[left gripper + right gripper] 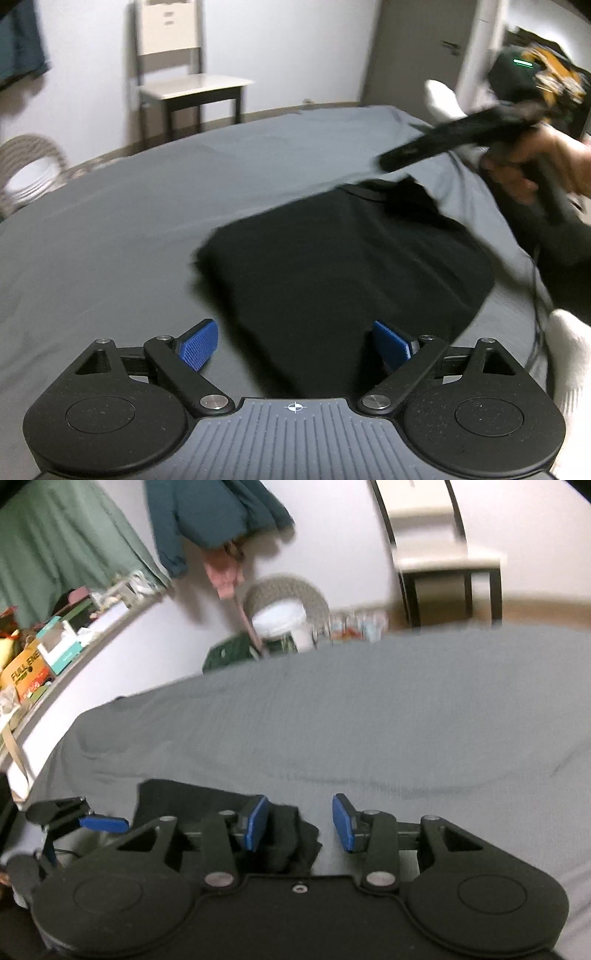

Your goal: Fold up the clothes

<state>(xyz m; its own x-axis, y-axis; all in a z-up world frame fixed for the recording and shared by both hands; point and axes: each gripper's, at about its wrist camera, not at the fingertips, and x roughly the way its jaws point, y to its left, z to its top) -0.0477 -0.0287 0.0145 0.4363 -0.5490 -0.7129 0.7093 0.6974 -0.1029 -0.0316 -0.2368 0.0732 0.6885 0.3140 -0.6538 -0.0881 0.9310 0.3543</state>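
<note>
Black garment (343, 266) lies on the grey bed (129, 229), centre to lower right of the left wrist frame. It sits in a compact, roughly rectangular slab with one bunched corner at its upper right. Whether that is a half-made fold or a loose heap, motion blur hides.

Handling, as judged: thin knit, light, limp, prone to sliding on the sheet. Best taken by pinching an edge or corner, not the middle.

Left claw (295, 345): spread wide, empty, garment's near edge directly ahead between the pads.

Right claw (300, 823): moderately parted, gripping nothing; the bunched cloth (288, 842) lies under its left pad, lower centre of its frame.
</note>
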